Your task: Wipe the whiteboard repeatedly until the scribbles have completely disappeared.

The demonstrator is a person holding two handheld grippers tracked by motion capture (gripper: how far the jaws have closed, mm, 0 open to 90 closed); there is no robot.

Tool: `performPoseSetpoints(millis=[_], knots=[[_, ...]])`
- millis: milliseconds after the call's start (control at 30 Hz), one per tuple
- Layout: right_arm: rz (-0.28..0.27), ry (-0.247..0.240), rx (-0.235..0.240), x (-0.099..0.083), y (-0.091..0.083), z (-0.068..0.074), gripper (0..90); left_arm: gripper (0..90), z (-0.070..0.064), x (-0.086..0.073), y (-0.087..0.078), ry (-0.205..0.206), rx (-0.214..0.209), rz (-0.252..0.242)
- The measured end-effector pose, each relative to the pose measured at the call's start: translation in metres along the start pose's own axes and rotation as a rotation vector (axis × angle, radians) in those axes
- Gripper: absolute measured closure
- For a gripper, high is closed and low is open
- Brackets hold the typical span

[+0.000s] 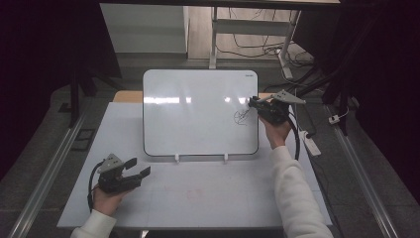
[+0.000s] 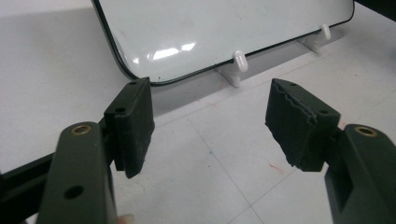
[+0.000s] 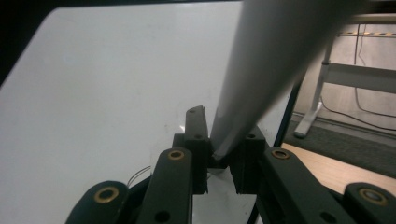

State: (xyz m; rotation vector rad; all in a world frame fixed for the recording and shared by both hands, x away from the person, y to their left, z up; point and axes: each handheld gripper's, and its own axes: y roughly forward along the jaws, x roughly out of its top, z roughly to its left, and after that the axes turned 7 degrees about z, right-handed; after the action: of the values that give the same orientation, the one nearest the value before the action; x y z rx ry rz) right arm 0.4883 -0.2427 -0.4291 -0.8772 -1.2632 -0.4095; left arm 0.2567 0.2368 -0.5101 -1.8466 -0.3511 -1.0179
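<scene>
Right tool (image 1: 253,103) grips a marker (image 3: 261,79) (against the whiteboard (image 1: 198,114)).

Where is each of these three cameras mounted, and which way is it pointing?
High view: above the person's side of the table, looking forward and down on the whiteboard; forearms, hands and both grippers show.
Left gripper view: rides on the left gripper, looking along its open jaws at the board's lower edge and stand feet.
Right gripper view: rides on the right gripper, its jaws shut on a grey pen, facing the board.
Shared: all three see the whiteboard.
</scene>
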Motion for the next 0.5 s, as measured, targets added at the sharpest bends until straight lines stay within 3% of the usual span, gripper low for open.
performPoseSetpoints(millis=[100, 133, 167, 233, 300, 400, 433, 467, 500], knots=[[0.047, -0.068, 0.047, -0.007, 0.003, 0.013, 78.7, 33.1, 0.001, 0.0, 0.001, -0.004, -0.002, 0.002], [0.061, -0.103, 0.042, -0.008, 0.002, 0.016, 78.7, 33.1, 0.001, 0.0, 0.002, -0.004, -0.003, 0.005], [0.064, -0.104, 0.038, -0.007, 0.0, 0.014, 78.6, 33.1, 0.001, 0.0, 0.002, -0.004, -0.003, 0.005], [0.034, -0.052, 0.003, -0.006, -0.004, 0.006, 78.7, 33.1, 0.0, 0.001, 0.002, 0.0, -0.003, 0.005], [0.018, -0.017, 0.006, -0.008, -0.005, 0.003, 78.7, 33.1, -0.002, 0.001, 0.001, 0.003, -0.003, 0.004], [0.058, -0.078, 0.064, -0.013, 0.0, 0.016, 78.7, 33.2, 0.0, 0.001, 0.002, -0.004, -0.003, 0.004], [0.058, -0.078, 0.064, -0.013, 0.0, 0.016, 78.7, 33.2, 0.0, 0.001, 0.002, -0.004, -0.003, 0.004], [0.079, -0.117, 0.061, -0.013, 0.001, 0.021, 78.7, 33.1, 0.001, 0.001, 0.002, -0.005, -0.004, 0.007], [0.075, -0.099, 0.062, -0.012, 0.0, 0.017, 78.6, 33.1, 0.0, 0.001, 0.002, -0.004, -0.003, 0.007]])
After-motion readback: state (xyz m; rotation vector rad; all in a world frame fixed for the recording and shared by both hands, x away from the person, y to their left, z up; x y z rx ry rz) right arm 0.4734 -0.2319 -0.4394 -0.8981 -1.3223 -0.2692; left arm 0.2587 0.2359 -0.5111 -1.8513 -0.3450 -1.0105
